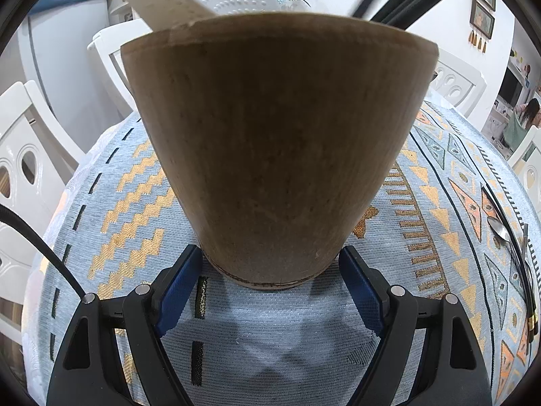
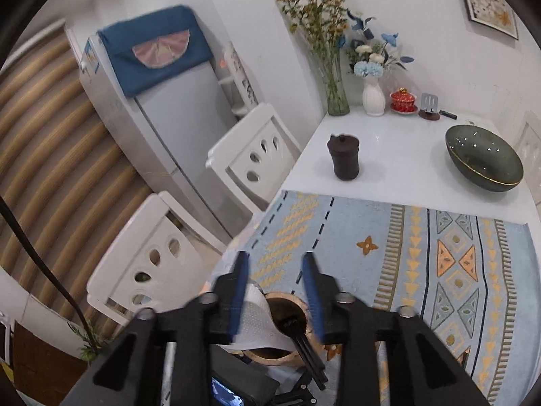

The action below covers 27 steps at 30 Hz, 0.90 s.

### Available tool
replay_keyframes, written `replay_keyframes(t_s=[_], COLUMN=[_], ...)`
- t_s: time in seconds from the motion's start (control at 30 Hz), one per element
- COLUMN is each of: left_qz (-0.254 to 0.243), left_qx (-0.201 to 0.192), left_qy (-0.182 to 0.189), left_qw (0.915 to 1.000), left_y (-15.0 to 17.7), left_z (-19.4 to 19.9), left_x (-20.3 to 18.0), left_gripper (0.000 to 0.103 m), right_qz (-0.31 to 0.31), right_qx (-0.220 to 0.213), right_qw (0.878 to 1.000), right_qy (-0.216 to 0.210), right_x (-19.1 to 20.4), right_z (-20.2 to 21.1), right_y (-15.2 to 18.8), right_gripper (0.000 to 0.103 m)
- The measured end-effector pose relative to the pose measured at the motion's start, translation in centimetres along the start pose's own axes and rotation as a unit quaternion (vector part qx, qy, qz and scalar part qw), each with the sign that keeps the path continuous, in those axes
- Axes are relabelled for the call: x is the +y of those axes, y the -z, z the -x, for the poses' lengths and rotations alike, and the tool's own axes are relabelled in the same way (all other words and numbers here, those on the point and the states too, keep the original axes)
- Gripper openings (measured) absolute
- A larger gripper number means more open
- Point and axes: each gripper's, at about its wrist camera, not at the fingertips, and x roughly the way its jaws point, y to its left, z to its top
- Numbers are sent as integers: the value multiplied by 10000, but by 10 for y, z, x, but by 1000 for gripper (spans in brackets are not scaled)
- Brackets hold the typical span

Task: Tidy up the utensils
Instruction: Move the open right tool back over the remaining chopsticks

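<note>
1. With the wooden holder [image 1: 277, 155] wedged between its blue pads, the left gripper [image 1: 270, 270] is pinching the base, both pads touching the wall low down, probably to keep the tall cup from tipping while utensils drop in.
2. Holder stands upright on the patterned cloth [image 1: 439, 176], near the table's chair-side edge.
3. Right gripper [image 2: 275, 270] hangs above the holder's mouth [image 2: 287, 308] with jaws spread and nothing between them; I read that as a drop just made.
4. Dark chopsticks [image 2: 304, 345] stick up out of the opening, and a white perforated spatula [image 2: 257, 318] leans against the rim.
5. Still loose: a spoon [image 1: 500, 230] and more dark sticks lie on the cloth at its right edge in the left wrist view, well apart from the holder.
6. Clutter: a dark lidded cup [image 2: 345, 159] and a green bowl [image 2: 483, 159] sit on the bare white tabletop beyond the cloth, vases in the far corner. None of it blocks the reach to the spoon; the cables trailing beside it might.
</note>
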Motion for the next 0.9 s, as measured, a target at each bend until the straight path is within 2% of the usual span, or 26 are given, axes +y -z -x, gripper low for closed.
replay_keyframes(t_s=[0.1,0.2,0.33,0.5,0.57,0.7,0.9], left_qz=[-1,0,-1,-13,-19,-24,-63], left_qx=[2,2,2,6,12,14,10], left_qy=[-2,-1,-2,-18,-29,-43,-113], left_qw=[10000,10000,10000,10000,10000,10000,9999], left_y=[-1,-1,-1,0,0,0,0], left_z=[1,1,1,0,-2,-2,-3], left_x=[1,1,1,-1,-1,-3,-9], left_gripper=[82,82,82,82,82,82,83], right_qz=[-109,-131,-258,-536,-686,-1167,-1808], right_qx=[-262,-485,-700,-772,-671,3,841], right_qw=[9996,9987,9964,9894,9856,9773,9640], right_qy=[-58,80,399,1104,1391,1770,1757], right_x=[-5,-12,-31,-68,-85,-124,-177], right_z=[21,47,86,135,147,146,116], right_y=[-3,-3,6,32,45,76,128], right_gripper=[38,40,43,47,50,50,50])
